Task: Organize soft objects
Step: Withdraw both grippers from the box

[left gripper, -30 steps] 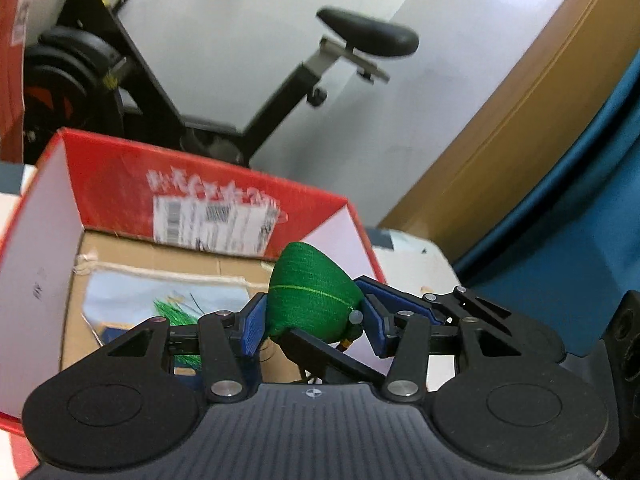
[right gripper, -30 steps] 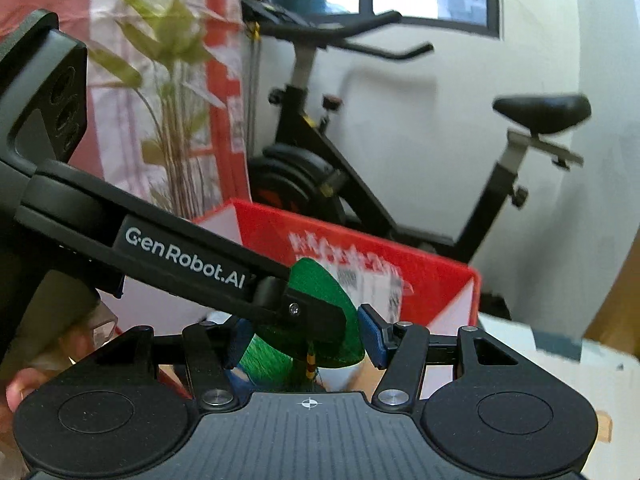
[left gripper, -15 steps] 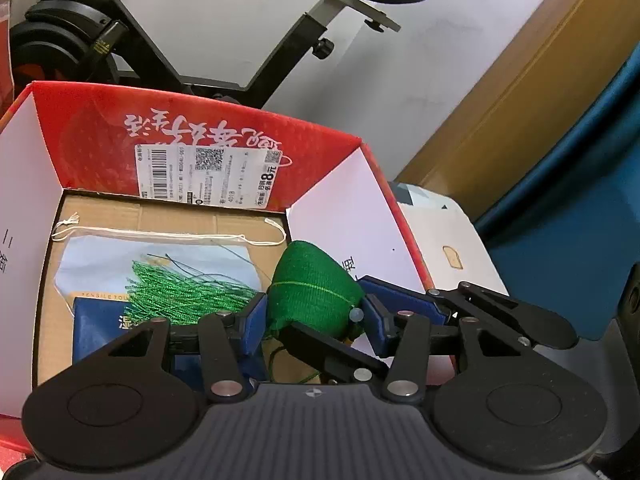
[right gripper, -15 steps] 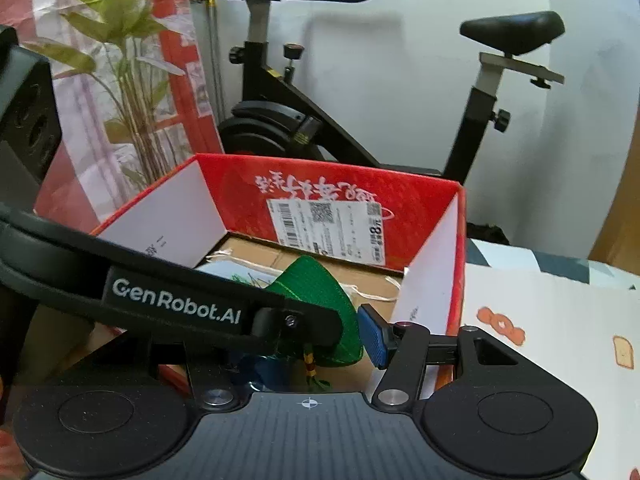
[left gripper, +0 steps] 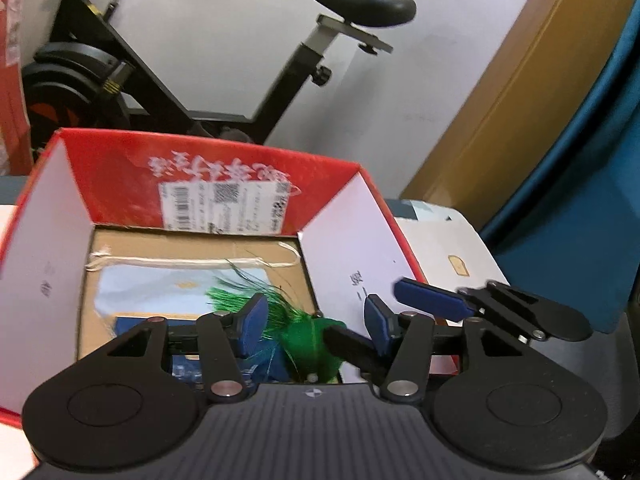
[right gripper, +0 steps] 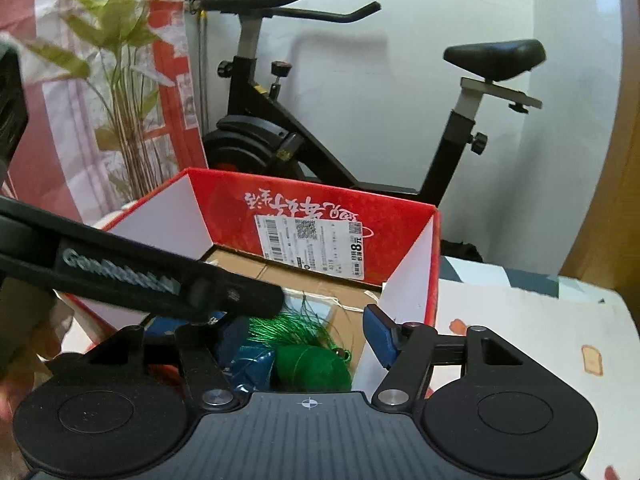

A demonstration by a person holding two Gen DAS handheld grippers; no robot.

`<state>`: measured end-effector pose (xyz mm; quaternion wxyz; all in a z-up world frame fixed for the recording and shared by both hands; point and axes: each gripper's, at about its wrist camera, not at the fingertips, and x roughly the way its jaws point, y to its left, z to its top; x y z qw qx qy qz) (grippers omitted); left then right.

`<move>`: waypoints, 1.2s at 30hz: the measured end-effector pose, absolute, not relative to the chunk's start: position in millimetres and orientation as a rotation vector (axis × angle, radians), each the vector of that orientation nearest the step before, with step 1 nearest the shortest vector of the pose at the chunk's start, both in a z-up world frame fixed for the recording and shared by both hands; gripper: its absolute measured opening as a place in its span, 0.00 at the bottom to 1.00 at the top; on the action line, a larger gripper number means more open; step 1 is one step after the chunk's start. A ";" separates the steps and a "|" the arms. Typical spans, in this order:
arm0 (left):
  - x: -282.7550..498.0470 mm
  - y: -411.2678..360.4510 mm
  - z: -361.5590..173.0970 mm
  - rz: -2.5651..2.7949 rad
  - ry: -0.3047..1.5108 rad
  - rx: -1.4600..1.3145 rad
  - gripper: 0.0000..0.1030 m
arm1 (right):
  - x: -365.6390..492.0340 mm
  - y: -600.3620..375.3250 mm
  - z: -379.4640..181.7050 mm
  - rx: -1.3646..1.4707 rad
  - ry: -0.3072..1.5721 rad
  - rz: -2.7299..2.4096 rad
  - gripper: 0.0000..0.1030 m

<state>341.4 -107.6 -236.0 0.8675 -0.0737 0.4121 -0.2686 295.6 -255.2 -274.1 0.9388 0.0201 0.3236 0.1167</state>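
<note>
A green soft pouch with a green tassel lies in the near part of the red cardboard box; it also shows in the right wrist view. My left gripper is open above it, its blue pads apart and holding nothing. My right gripper is open too, over the same corner of the box; its blue finger shows at the right of the left wrist view. The left gripper's black arm crosses the right wrist view. A blue soft item lies beside the pouch.
A pale blue drawstring bag lies on the box floor. A black exercise bike stands behind the box by the white wall. A potted plant is at the left. A white patterned tabletop lies right of the box.
Both grippers have opened and let go of the green pouch, which has dropped into the box. The views have lifted slightly.
</note>
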 end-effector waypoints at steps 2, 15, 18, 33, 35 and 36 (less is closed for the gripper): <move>339.2 -101.4 -230.7 -0.547 0.852 -0.155 0.54 | 290.2 -258.2 -271.4 0.050 0.655 0.226 0.58; 306.6 -46.2 -195.7 -0.418 0.738 -0.097 0.65 | 242.6 -274.3 -252.5 0.121 0.578 0.192 0.78; 288.0 -26.4 -188.4 -0.375 0.690 -0.101 0.69 | 226.9 -274.9 -248.5 0.133 0.547 0.188 0.86; 206.8 41.1 -206.1 -0.268 0.653 -0.071 0.77 | 165.9 -258.6 -285.4 0.232 0.565 0.152 1.00; 195.1 45.6 -212.8 -0.261 0.652 -0.066 0.77 | 157.8 -253.8 -295.1 0.229 0.587 0.166 1.00; 190.1 46.0 -216.4 -0.257 0.655 -0.058 0.77 | 154.7 -251.2 -299.2 0.227 0.591 0.170 1.00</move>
